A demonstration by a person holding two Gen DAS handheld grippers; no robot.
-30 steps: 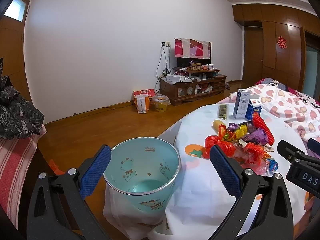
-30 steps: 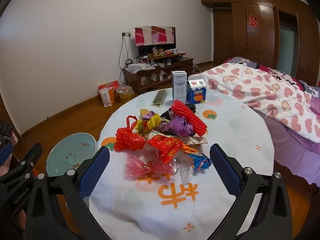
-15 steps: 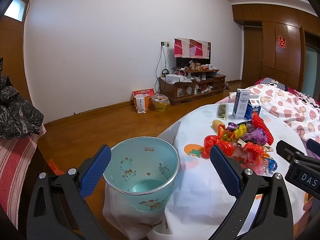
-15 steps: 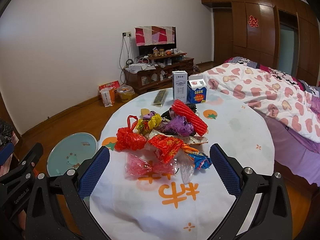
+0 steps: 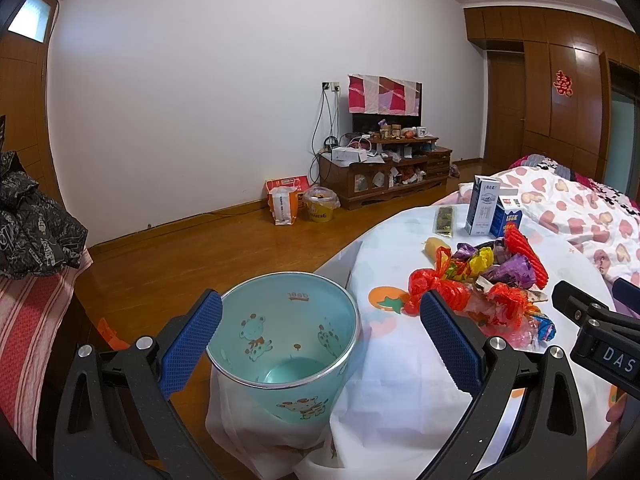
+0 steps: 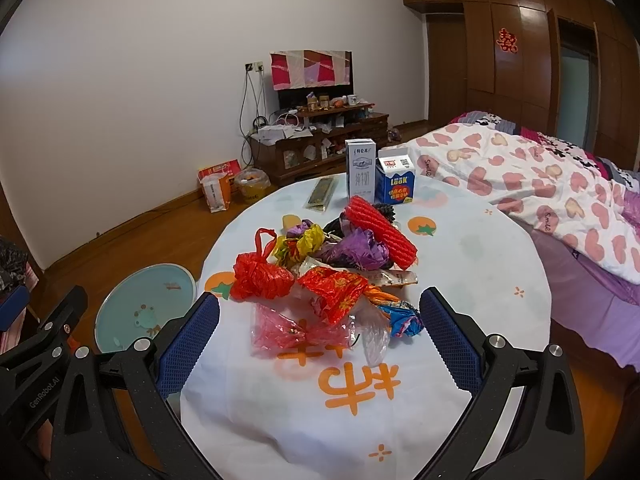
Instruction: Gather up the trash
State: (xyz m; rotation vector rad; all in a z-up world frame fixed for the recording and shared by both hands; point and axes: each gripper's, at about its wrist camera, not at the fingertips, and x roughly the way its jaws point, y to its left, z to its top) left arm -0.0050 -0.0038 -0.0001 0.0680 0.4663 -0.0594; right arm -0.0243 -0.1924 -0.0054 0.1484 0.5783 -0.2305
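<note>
Trash pile [image 6: 332,276] heaped mid-bench [image 6: 480,280], untouched. Right gripper [image 6: 320,336] released, jaws spread, hovering near pink wrapper [image 6: 280,330]. Left gripper [image 5: 320,332] released, over teal bin [image 5: 284,332] at bench edge. Risk: flimsy film slipping from pads, neighbours dragged off bench.

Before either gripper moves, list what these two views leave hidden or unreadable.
- Left wrist view: the bin's base and what it stands on, hidden by the draped tablecloth.
- Right wrist view: the black item behind the red corrugated roll, mostly covered.
- Both views: small print on the milk carton, too small to read.
- Right wrist view: wrappers low in the trash pile, overlapped by others.
</note>
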